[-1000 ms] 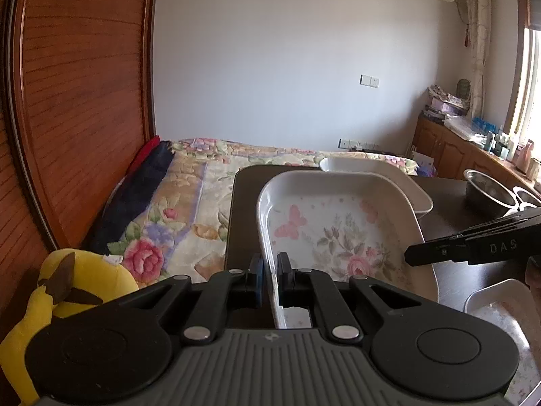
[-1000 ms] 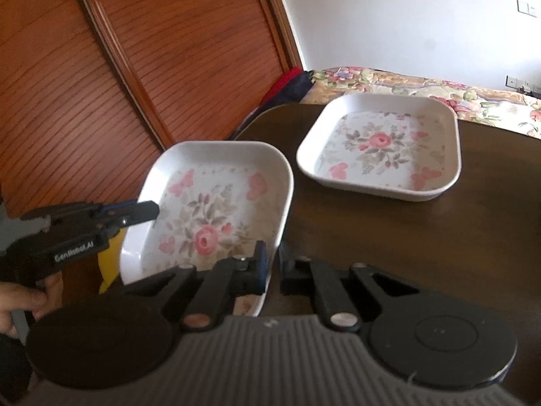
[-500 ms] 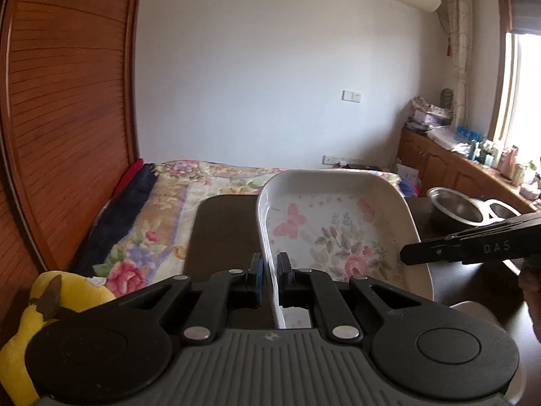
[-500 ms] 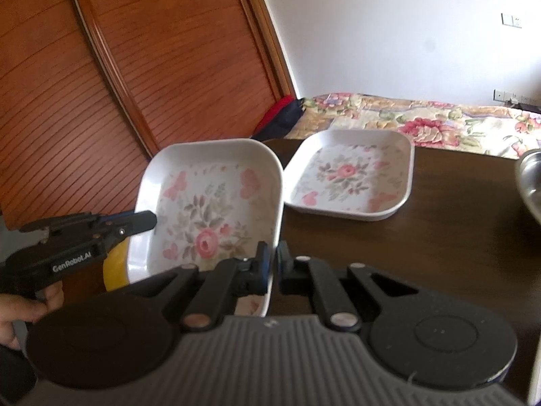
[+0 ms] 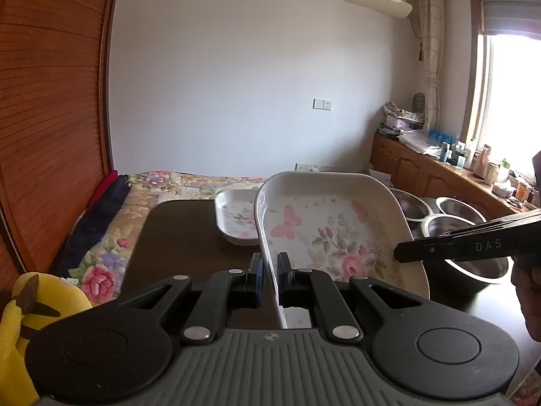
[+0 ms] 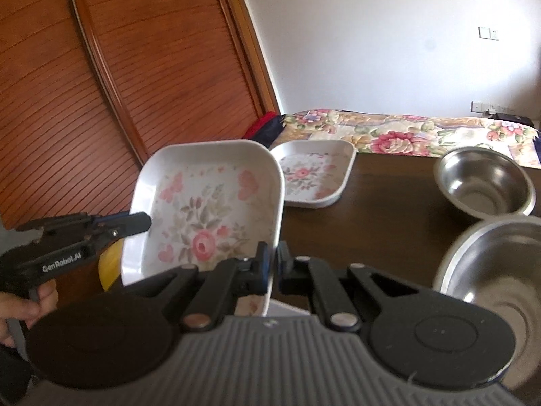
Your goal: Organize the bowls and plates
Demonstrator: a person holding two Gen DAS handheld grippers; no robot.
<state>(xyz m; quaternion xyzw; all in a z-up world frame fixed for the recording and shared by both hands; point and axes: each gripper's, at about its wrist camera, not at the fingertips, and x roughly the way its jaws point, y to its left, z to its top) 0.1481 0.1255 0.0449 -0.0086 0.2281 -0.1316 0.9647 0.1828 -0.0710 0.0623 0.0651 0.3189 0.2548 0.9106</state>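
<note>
Above the dark table [image 6: 389, 203], each hand-held gripper [image 5: 269, 267] [image 6: 273, 257] pinches the floral plate's [image 5: 331, 237] opposite rims.

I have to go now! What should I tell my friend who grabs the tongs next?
Left tongs: shut on the left rim of the flowered dish.
Right tongs: shut on its right rim. The dish hangs between both, above the dark table.
A second flowered dish sits on the table; steel bowls stand to the right.
Done: dish picked up.
Left: probably stack it on the second one, then sort the bowls.
</note>
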